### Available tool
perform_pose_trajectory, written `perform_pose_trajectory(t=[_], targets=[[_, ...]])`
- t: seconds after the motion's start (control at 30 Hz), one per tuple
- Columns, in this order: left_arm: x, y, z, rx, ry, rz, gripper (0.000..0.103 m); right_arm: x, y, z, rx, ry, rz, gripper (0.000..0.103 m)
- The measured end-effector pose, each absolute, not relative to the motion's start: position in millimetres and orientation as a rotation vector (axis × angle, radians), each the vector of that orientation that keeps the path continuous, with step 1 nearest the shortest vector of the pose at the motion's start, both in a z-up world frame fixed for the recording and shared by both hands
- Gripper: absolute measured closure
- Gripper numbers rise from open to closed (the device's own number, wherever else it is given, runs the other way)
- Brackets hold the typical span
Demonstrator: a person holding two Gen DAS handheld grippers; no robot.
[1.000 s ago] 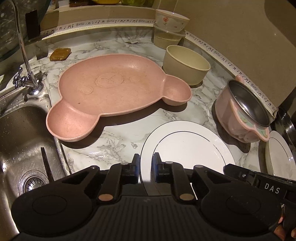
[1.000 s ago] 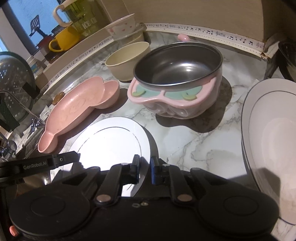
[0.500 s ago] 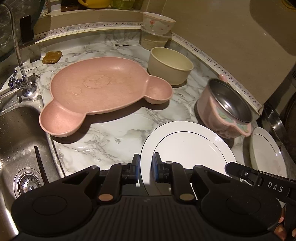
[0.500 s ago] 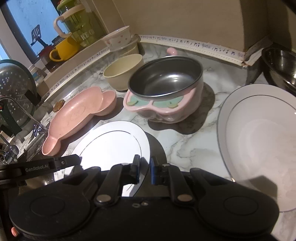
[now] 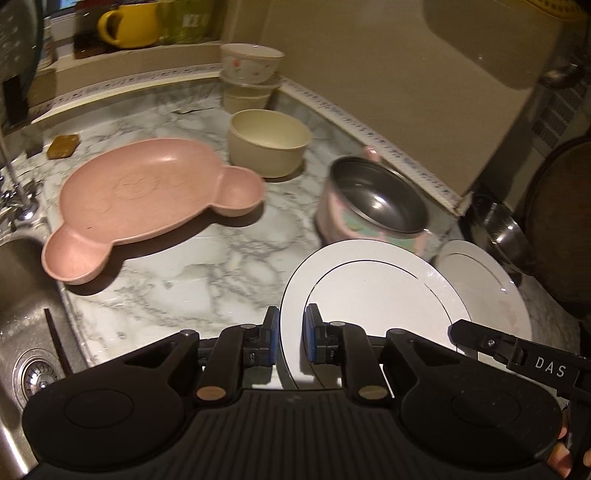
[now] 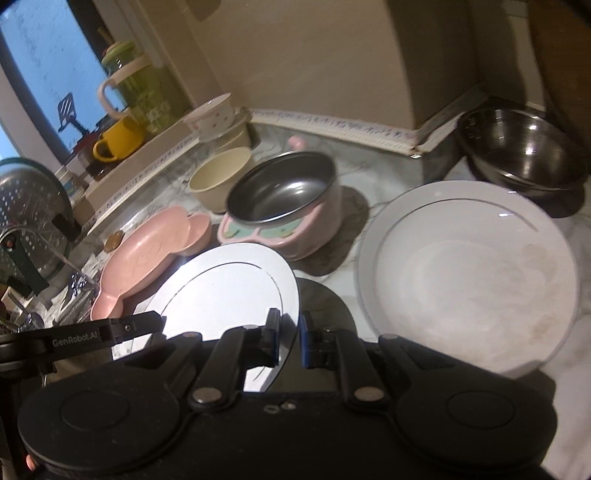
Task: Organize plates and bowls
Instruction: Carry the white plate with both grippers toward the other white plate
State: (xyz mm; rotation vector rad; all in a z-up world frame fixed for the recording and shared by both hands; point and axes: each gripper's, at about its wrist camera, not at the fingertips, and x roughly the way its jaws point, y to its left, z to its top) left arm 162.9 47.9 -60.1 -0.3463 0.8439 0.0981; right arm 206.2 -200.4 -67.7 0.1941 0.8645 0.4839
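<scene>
A white plate (image 5: 369,295) with a thin dark ring hangs above the marble counter, gripped on two sides. My left gripper (image 5: 290,321) is shut on its near-left rim. My right gripper (image 6: 290,325) is shut on the opposite rim of the same plate (image 6: 229,288). A second, larger white plate (image 6: 469,288) lies flat on the counter to the right, partly behind the held one in the left wrist view. A pink bear-shaped plate (image 5: 147,195), a cream bowl (image 5: 269,144) and a pink bowl with a steel liner (image 5: 373,199) stand further back.
A stack of small bowls (image 5: 251,74) sits in the back corner. A steel mixing bowl (image 6: 521,147) stands at the far right beside the wall. The sink (image 5: 22,295) and faucet (image 5: 18,199) lie to the left. A yellow mug (image 5: 125,26) stands on the ledge.
Both grippers have risen with the white plate between them and carried it to the right, toward the larger white plate. The steel mixing bowl has come into view.
</scene>
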Motion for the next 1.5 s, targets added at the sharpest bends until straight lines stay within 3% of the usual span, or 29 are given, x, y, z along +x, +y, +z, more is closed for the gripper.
perform_pose_trajectory(t=[0.7,1.5], targets=[[216,-47,-50,-0.240,0.833,-0.080,0.090,207,-299,-56,0.269,0.803,0.314,0.092],[276,-119,-83,-0.130,0.903,-0.145,0.089,240,-361,-95,0.350,0.864,0.209,0.092]])
